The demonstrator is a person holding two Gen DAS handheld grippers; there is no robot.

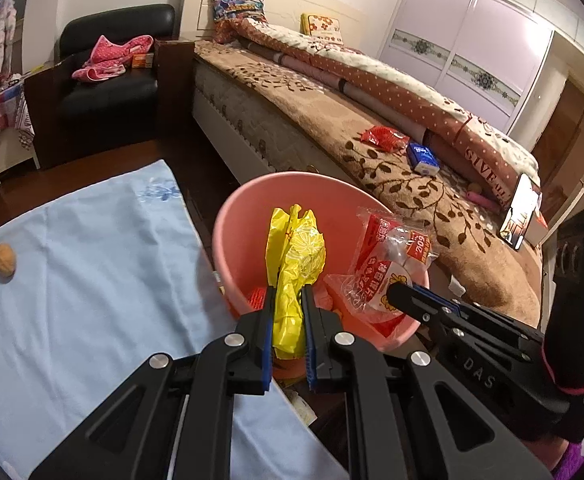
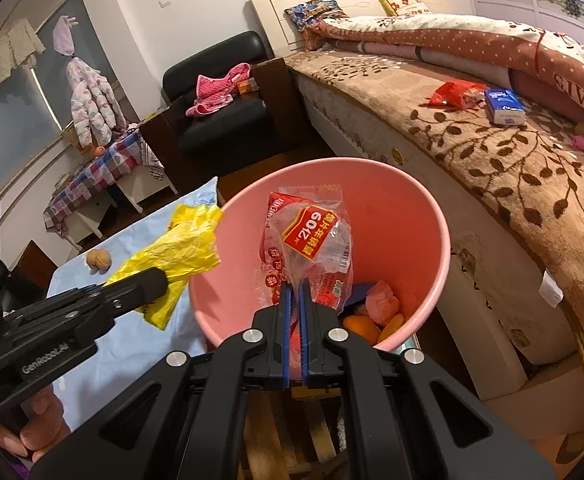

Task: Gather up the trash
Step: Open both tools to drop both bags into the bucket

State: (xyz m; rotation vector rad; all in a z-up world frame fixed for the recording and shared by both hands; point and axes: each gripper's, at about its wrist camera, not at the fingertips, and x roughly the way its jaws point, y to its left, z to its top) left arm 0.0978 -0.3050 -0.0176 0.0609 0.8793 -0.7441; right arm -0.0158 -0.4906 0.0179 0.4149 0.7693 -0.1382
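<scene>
Bedroom, pink bin [image 2: 411, 216] beside bed: your left gripper [image 1: 288, 292] clamps a yellow bag [image 1: 295, 256], right gripper [image 2: 295, 286] a clear wrapper [image 2: 311, 240] at twelve o'clock; both light, crinkly, slippery, so pinch bunched folds.

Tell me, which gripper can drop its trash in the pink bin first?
Probably the right gripper: its clear red wrapper already hangs over the pink bin. The left gripper holds its yellow wrapper by the rim, partly outside.

Yellow wrapper [image 1: 295, 264] and clear-red wrapper [image 2: 311, 248] (both crumpled) above pink bin [image 2: 407, 216].
</scene>
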